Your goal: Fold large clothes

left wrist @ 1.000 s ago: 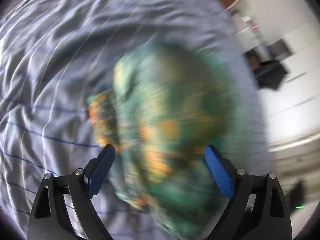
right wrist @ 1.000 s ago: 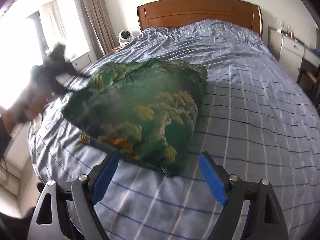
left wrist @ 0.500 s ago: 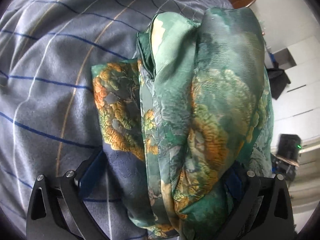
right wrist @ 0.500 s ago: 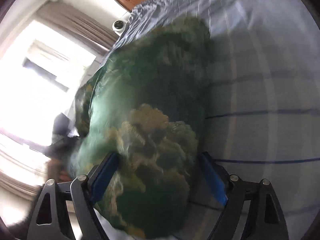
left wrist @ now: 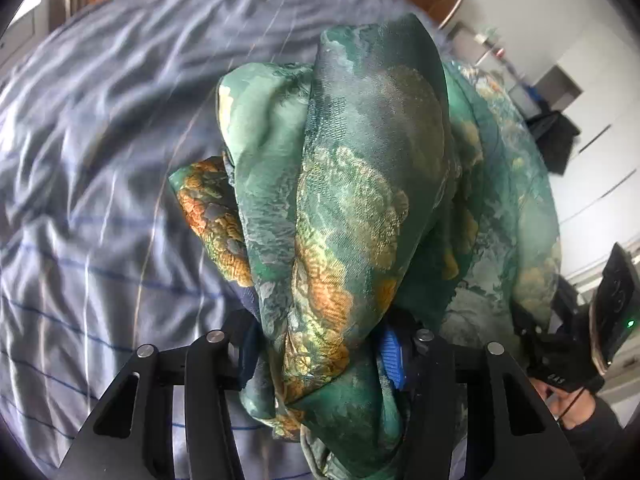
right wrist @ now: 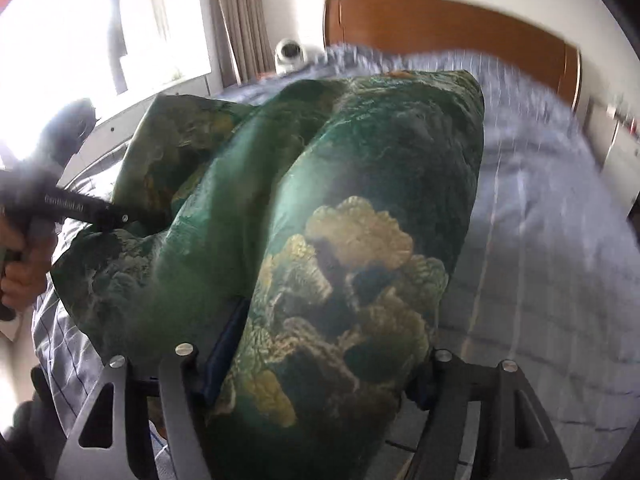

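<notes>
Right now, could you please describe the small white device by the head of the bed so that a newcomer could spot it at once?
Start at the wooden headboard behind the blue checked bedspread. Follow it to its left end, toward the beige curtain. There sits the white device: small, rounded, with a dark round face, the only white thing between curtain and headboard.

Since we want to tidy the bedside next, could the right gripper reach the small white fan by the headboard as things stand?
Probably not: the right gripper is shut on the green cloth, which bulges up between it and the white fan far across the bed.
</notes>
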Action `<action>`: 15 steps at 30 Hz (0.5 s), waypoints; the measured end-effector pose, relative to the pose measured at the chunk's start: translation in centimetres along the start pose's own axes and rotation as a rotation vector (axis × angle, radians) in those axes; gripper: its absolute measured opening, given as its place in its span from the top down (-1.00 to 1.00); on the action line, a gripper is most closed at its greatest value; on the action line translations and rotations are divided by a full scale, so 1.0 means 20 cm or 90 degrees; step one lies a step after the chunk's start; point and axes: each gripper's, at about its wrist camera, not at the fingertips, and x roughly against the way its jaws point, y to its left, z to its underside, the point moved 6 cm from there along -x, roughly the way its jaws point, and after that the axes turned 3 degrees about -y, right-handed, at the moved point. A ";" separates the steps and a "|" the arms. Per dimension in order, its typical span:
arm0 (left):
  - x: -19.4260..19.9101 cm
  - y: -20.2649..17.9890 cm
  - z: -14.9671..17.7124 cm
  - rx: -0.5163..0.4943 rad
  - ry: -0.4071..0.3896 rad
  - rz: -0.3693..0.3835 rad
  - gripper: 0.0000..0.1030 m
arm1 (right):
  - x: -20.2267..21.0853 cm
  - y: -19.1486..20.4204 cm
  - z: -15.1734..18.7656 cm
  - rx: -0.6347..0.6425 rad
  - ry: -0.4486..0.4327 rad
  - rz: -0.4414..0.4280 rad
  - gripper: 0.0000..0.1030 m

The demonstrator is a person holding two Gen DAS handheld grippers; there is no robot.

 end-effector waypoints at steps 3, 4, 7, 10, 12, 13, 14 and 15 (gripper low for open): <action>0.02 -0.10 -0.13 -0.017 -0.036 0.008 0.01 | 0.08 -0.07 -0.07 -0.012 -0.035 -0.003 -0.33; 0.01 -0.11 -0.18 -0.018 -0.041 0.006 0.01 | 0.08 -0.11 -0.11 -0.017 -0.039 -0.005 -0.33; -0.08 -0.13 -0.29 -0.013 -0.044 0.000 0.01 | 0.00 -0.23 -0.22 -0.041 -0.036 -0.021 -0.33; -0.22 -0.08 -0.34 -0.011 -0.037 -0.011 -0.02 | -0.12 -0.40 -0.23 -0.084 -0.010 -0.049 -0.33; -0.32 -0.01 -0.33 0.002 -0.016 -0.033 -0.19 | -0.25 -0.50 -0.19 -0.128 0.028 -0.069 -0.33; -0.38 0.03 -0.31 0.015 -0.001 -0.048 -0.29 | -0.32 -0.54 -0.17 -0.155 0.055 -0.082 -0.33; -0.41 0.07 -0.29 0.027 -0.003 -0.053 -0.49 | -0.41 -0.57 -0.11 -0.183 0.089 -0.091 -0.40; -0.40 0.11 -0.27 0.045 -0.023 -0.040 -0.61 | -0.48 -0.61 -0.05 -0.220 0.113 -0.099 -0.51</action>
